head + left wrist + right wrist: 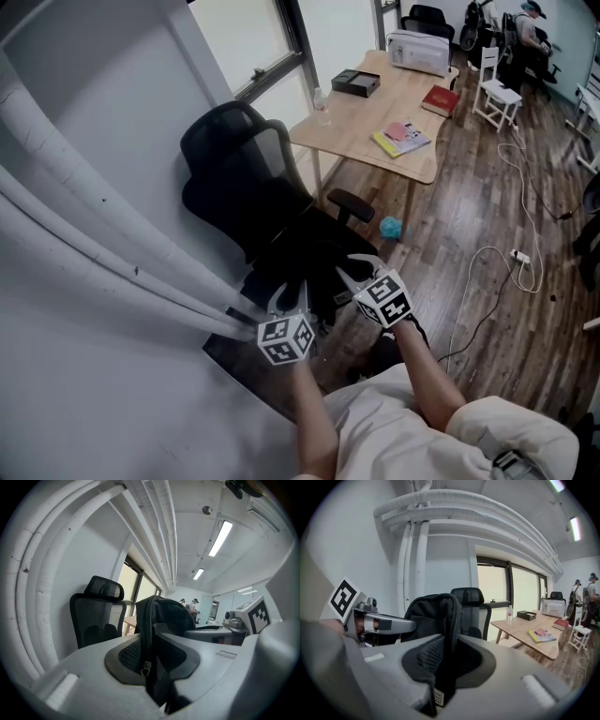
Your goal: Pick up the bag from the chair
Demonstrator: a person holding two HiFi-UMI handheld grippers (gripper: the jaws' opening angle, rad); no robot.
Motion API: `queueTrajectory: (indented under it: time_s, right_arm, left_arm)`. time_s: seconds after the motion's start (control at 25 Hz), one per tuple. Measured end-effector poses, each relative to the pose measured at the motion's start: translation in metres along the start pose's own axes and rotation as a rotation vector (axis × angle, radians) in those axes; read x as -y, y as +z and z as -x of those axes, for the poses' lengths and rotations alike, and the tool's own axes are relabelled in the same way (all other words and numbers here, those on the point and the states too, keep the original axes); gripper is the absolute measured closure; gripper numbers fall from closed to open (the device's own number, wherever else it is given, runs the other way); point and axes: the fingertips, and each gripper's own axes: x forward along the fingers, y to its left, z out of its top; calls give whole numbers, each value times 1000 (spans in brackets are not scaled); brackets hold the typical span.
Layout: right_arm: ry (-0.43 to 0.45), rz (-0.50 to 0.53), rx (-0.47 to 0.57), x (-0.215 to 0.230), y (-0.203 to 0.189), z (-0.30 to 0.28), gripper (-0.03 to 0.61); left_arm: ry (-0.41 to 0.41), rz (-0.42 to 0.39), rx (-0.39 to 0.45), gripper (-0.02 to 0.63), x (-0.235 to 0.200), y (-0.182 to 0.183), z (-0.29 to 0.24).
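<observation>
Pinching the black bag (pixel 314 272) from its left and right ends, the left gripper (pixel 296 298) and right gripper (pixel 351 270) are each clamped on a zippered edge. The bag stands upright between them, just nearer than the chair (pixel 234 159) backrest, so lifting likely means up and nearward.

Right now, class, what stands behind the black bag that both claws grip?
Behind the bag rises the black chair: mesh back and headrest. Its seat is covered by the bag, so whether the bag rests on it cannot be seen.
</observation>
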Motion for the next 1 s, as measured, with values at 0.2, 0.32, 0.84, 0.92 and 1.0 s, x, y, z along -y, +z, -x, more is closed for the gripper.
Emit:
queueTrajectory:
  time_s: [0.2,0.32,0.84,0.92,1.0]
  right_arm:
    - [12,9,-5,-5,5,-8,515]
    - [36,18,-20,-12,4,-15,515]
    - [42,18,-31,-21,-7,-14,518]
    - [40,19,-29,-21,-7,-12,518]
    - [37,20,-29,-19,-9,-9,518]
  left_arm:
    - [6,2,-3,537,-9,4,2]
    - [36,20,-5,537,-18,2,5]
    - [53,29,-6,537,-19,-8,16]
    - [52,30,-5,537,-17,-9,16]
    - [50,30,-5,538,-14,-10,15]
